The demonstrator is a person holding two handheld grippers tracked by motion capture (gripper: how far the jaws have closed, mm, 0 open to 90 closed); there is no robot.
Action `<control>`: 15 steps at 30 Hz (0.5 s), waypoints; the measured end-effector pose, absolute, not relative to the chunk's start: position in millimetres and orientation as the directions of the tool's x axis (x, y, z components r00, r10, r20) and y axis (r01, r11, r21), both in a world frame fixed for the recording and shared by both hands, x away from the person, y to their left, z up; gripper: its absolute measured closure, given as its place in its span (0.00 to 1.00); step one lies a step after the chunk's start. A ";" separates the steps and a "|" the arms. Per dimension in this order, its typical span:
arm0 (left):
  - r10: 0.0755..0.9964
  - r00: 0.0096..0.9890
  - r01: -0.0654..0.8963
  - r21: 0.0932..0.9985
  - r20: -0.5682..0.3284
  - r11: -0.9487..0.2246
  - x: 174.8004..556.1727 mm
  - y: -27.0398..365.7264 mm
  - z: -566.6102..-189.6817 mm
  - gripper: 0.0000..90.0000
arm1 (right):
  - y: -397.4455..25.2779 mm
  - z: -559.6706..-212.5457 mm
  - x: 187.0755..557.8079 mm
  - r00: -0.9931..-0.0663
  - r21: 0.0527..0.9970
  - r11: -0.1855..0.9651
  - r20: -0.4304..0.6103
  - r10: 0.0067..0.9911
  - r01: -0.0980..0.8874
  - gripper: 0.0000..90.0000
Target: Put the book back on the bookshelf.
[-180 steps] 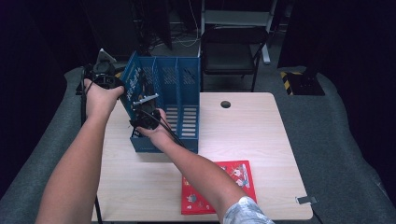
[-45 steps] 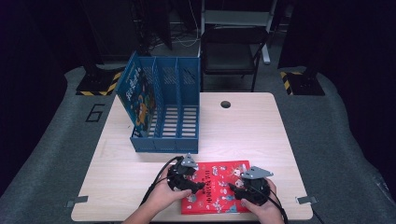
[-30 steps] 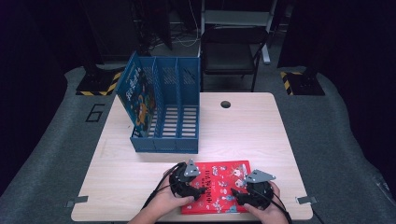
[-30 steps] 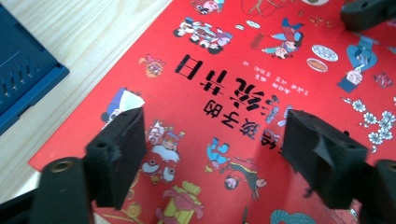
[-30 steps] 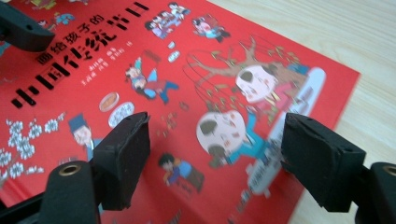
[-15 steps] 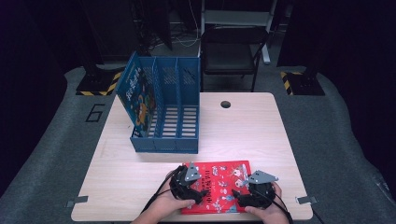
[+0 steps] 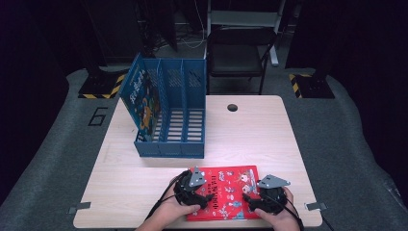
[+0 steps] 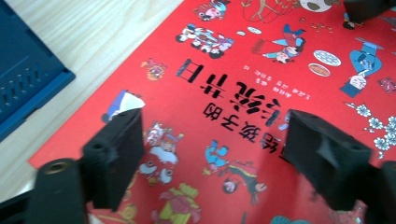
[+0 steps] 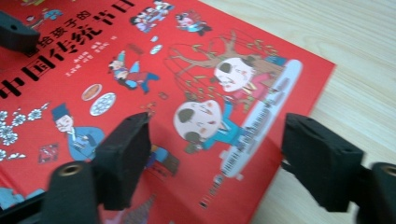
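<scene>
Both my hands low at the near table edge, wrists coming in from the bottom of the high view. Left gripper [image 7: 208, 198] over the red picture book's [image 7: 226, 192] left half, jaws spread wide, nothing between them but the cover below. Right gripper [image 7: 251, 202] over the book's right half, jaws likewise wide apart, straddling the corner near the bare wooden table [image 7: 260, 134]. Book lies flat at the near edge; can't tell if jaw tips touch it. Blue file rack [image 7: 168, 120] stands well apart, farther back left
</scene>
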State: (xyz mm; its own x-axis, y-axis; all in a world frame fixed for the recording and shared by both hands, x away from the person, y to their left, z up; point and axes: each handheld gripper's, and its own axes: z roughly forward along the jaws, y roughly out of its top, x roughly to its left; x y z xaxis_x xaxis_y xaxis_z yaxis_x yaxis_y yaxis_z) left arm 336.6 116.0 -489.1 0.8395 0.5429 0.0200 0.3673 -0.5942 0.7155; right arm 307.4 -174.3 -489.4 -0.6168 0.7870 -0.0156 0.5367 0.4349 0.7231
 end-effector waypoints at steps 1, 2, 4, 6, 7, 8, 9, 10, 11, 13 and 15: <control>0.549 0.836 0.376 0.719 0.008 -0.584 337.2 117.2 -489.2 0.26 | -176.2 -489.2 307.7 -0.604 0.725 0.423 -0.012 0.797 0.544 0.29; 0.552 0.834 0.388 0.719 -0.007 -0.577 338.1 118.7 -488.6 0.26 | -178.7 -489.2 308.6 -0.593 0.720 0.410 0.003 0.805 0.560 0.30; 0.570 0.821 0.409 0.715 -0.019 -0.566 340.2 122.2 -486.7 0.28 | -184.6 -489.6 310.8 -0.575 0.719 0.384 0.026 0.818 0.579 0.30; 0.593 0.804 0.442 0.711 -0.044 -0.547 342.9 127.2 -484.8 0.32 | -189.5 -488.3 311.5 -0.548 0.713 0.362 0.038 0.835 0.601 0.31; 0.593 0.804 0.442 0.711 -0.044 -0.547 342.9 127.2 -484.8 0.33 | -189.5 -488.3 311.5 -0.548 0.713 0.362 0.038 0.835 0.601 0.31; 0.604 0.795 0.460 0.706 -0.058 -0.538 344.5 130.2 -484.0 0.33 | -194.6 -488.3 313.1 -0.535 0.712 0.352 0.039 0.844 0.608 0.31; 0.617 0.784 0.475 0.704 -0.067 -0.528 346.3 133.5 -483.3 0.33 | -194.6 -488.3 313.1 -0.535 0.712 0.352 0.039 0.844 0.608 0.31; 0.635 0.769 0.495 0.699 -0.075 -0.517 349.4 140.8 -481.9 0.34 | -198.1 -488.5 313.6 -0.524 0.709 0.337 0.055 0.850 0.619 0.31; 0.642 0.763 0.503 0.694 -0.077 -0.515 350.6 144.4 -481.2 0.34 | -199.1 -488.5 313.7 -0.524 0.714 0.334 0.053 0.850 0.616 0.31; 0.655 0.750 0.522 0.691 -0.092 -0.500 352.2 150.1 -480.9 0.34 | -200.7 -488.1 313.5 -0.522 0.705 0.337 0.055 0.851 0.624 0.32; 0.667 0.738 0.542 0.683 -0.107 -0.490 353.1 154.1 -481.2 0.33 | -200.8 -489.4 314.2 -0.526 0.708 0.327 0.074 0.847 0.626 0.32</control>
